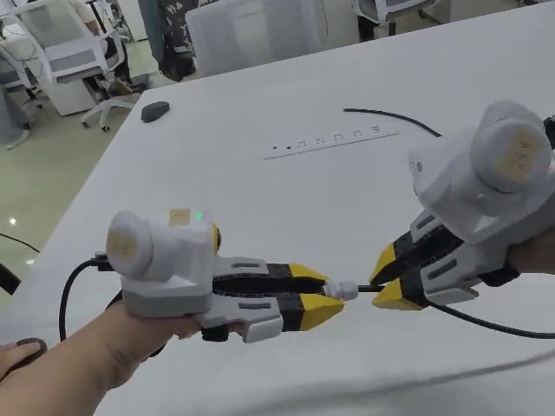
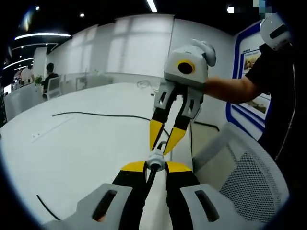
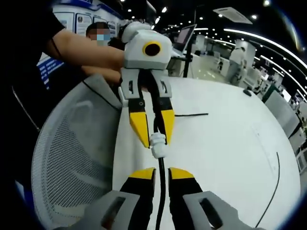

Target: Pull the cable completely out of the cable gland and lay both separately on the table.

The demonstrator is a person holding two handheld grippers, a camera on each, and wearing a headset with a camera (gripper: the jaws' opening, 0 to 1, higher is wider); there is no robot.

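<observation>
A white cable gland (image 1: 344, 289) hangs just above the white table (image 1: 260, 199), and my left gripper (image 1: 334, 295) is shut on it. A black cable (image 1: 486, 322) comes out of the gland toward the right. My right gripper (image 1: 386, 282) is shut on that cable, a short way from the gland. In the left gripper view the gland (image 2: 156, 160) sits between my own yellow tips (image 2: 156, 166), with the right gripper (image 2: 162, 141) facing them closely. In the right gripper view the cable (image 3: 161, 191) runs between my jaws to the gland (image 3: 158, 143), held by the left gripper (image 3: 154, 136).
A white power strip (image 1: 334, 139) and a second black cable (image 1: 390, 117) lie farther back on the table. A dark mouse (image 1: 154, 111) rests near the far left edge. A mesh chair (image 2: 244, 182) stands beside the table. Office chairs stand beyond it.
</observation>
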